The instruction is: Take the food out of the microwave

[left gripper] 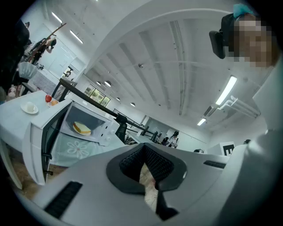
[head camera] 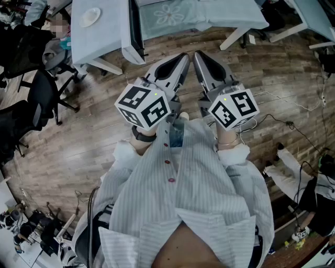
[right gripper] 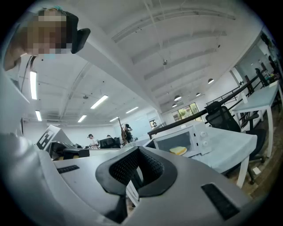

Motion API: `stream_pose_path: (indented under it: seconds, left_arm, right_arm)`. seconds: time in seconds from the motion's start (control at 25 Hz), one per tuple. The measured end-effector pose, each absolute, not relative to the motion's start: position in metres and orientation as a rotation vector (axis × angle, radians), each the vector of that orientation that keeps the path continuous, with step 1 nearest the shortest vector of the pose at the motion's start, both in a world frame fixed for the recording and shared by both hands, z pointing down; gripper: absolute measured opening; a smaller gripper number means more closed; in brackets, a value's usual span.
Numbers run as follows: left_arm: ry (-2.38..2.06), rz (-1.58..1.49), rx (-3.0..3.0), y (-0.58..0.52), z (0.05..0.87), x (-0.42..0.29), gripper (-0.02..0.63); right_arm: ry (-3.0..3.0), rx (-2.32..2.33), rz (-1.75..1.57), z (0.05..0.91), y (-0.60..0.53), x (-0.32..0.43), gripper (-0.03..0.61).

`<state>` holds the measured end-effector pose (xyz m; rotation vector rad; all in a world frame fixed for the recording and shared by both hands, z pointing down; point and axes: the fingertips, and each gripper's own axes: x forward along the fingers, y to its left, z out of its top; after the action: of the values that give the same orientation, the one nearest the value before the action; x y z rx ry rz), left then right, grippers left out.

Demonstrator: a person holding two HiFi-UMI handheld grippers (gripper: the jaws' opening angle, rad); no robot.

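Pointing level and side by side, the left tool (head camera: 183,56) and the right tool (head camera: 198,54) are held out in front of the person's chest, their tips close together but apart. In the left gripper view the left tool's (left gripper: 144,151) dark ribbed jaws are pressed together with nothing between them. The right tool (right gripper: 138,155) shows the same in its own view: closed and empty.

Beyond the tips stands a white microwave oven (left gripper: 90,122) with its hinged door (left gripper: 40,143) swung wide open. Inside it, well apart from both tools, a pale yellow slice of food (left gripper: 82,128) lies on the oven's floor; the right gripper view also shows it (right gripper: 178,151) in the cavity.

The oven stands on a desk covered with a light cloth bearing a flower pattern (head camera: 230,15). A small white saucer (head camera: 90,17) sits on the neighbouring desk (head camera: 102,39). Brown wooden plank floor (head camera: 94,141) lies under the person's striped white shirt (head camera: 201,199).
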<state>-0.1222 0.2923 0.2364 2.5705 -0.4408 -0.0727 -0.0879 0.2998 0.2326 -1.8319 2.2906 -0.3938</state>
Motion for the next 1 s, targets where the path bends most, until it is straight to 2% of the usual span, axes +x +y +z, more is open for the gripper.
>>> stream_pose_path:
  seconds: [0.6,1.0]
  left_arm:
    - [-0.483,-0.083,2.573,0.321,0.240,-0.108,0.008]
    - [-0.527,-0.076,2.558,0.288,0.248,-0.108,0.008]
  right_arm:
    - [2.322,-1.794,-0.388,0.238,0.330,-0.079,0.032]
    - [2.317,-1.793,-0.423,0.248,0.305,-0.073,0.032]
